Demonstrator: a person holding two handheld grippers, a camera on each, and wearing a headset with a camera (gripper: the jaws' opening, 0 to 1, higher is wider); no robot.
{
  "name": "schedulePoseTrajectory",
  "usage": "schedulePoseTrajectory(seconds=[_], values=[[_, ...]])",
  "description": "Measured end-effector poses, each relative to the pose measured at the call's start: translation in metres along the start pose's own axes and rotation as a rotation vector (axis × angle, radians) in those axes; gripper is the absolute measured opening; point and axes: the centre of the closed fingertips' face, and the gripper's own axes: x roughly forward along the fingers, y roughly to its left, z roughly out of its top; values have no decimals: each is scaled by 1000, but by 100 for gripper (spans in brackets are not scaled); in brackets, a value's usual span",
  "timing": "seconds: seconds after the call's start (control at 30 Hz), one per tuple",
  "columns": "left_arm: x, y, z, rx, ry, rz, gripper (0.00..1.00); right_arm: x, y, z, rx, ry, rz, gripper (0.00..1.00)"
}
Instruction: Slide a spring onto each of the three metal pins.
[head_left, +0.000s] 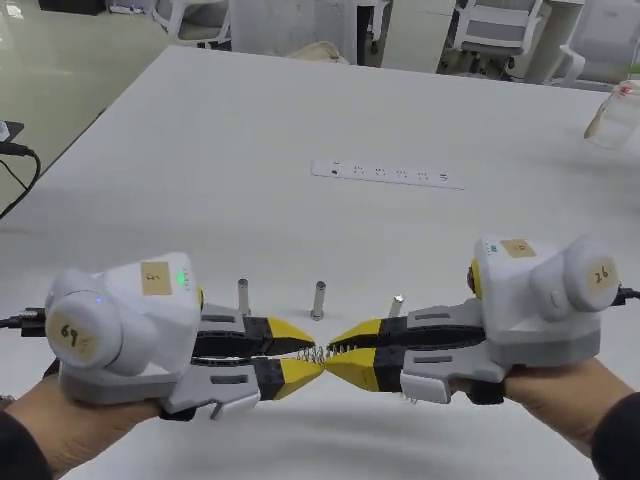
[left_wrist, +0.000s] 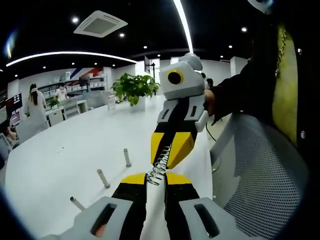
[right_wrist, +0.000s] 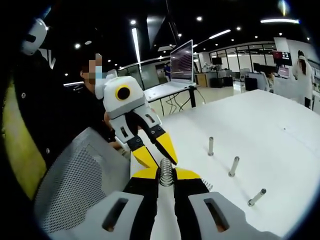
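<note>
I've got the left gripper (head_left: 306, 353) and right gripper (head_left: 337, 350) each pinching one end of the spring (head_left: 320, 351), probably regripping it to aim at the pins (head_left: 319, 299).

My bench (head_left: 250, 130) is white. A white power strip (head_left: 388, 173) lies flat on it toward the far edge, about midway along. A clear bottle (head_left: 612, 115) stands near the far right corner. A black cable (head_left: 20, 165) runs off the bench, beside its left edge. Office chairs (head_left: 497, 30) stand beyond the far edge. In my left gripper view a grey mesh chair (left_wrist: 255, 170) sits just beside the bench, and a leafy plant (left_wrist: 134, 87) stands past its end. In my right gripper view an open laptop (right_wrist: 181, 62) stands on a desk (right_wrist: 165, 90) past the bench.
</note>
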Motion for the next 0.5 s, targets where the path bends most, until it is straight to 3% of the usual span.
schedulePoseTrajectory(seconds=[0.07,0.17,0.2,0.5], values=[[0,-1,0,6,0,-2,5,-1,1,1,-4,18,0,8],[3,-6,-6,51,39,-17,3,-3,2,3,14,44,20,8],[5,-7,-3,61,25,-22,3,-3,4,1,23,64,32,8],[9,-16,-9,126,79,-43,2,-3,11,-6,-23,191,46,8]])
